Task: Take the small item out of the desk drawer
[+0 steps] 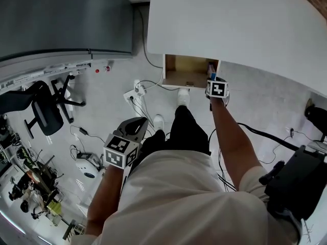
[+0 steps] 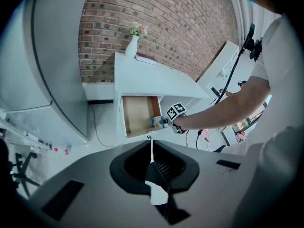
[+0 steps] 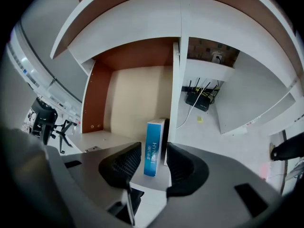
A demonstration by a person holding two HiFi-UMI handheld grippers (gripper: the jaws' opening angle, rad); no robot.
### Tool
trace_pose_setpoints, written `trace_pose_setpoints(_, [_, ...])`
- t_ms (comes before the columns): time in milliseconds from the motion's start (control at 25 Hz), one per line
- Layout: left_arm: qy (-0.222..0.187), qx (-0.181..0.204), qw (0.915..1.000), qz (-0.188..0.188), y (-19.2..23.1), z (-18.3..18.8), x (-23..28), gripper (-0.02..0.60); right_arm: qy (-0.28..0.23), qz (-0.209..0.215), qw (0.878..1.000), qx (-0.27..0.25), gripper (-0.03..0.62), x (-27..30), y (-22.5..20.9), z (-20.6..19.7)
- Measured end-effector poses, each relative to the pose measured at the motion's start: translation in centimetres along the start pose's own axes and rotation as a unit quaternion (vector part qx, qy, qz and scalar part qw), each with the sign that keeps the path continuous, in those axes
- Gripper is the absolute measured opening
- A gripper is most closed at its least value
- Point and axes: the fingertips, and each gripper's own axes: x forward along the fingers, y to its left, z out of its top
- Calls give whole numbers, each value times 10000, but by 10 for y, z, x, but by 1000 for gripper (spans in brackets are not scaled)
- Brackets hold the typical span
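Set right tool point(image 3: 153, 152) in open drawer point(image 3: 135, 103), jaws apart astride upright box point(image 3: 155, 139), ready to clamp and lift it; held left tool point(image 2: 151, 145) aside, jaws together, unneeded

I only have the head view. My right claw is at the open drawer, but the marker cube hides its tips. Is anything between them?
Observer: Yes. The right gripper view shows a blue box standing upright between the open jaws of the right claw. The pads are not pressing on it.
Operator: Where does it sit in the drawer?
Observer: Close beside the right side wall of the drawer, towards the front.
Operator: And my left claw?
Observer: The left claw is shut with nothing in it. It is away from the desk and points towards the open drawer.
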Motion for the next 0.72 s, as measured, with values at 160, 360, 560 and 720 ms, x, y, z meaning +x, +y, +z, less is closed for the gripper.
trace_pose_setpoints(160, [-13,-68,10000,27,-12,12,-18,31,48,-15,10000,-52,137,-22,-4,10])
trace_pose_setpoints(360, [-35,-32,10000,34,-13,4,-14,31,39,-51,10000,68,116,-17,-9,2])
trace_pose_setpoints(560, [-65,-30,10000,27,-2,-9,-5,31,-6,-42,9999,153,111,-5,-10,0])
trace_pose_setpoints(720, [-124,-4,9999,-18,8,-12,-3,31,-26,-47,9999,100,110,-3,-7,7])
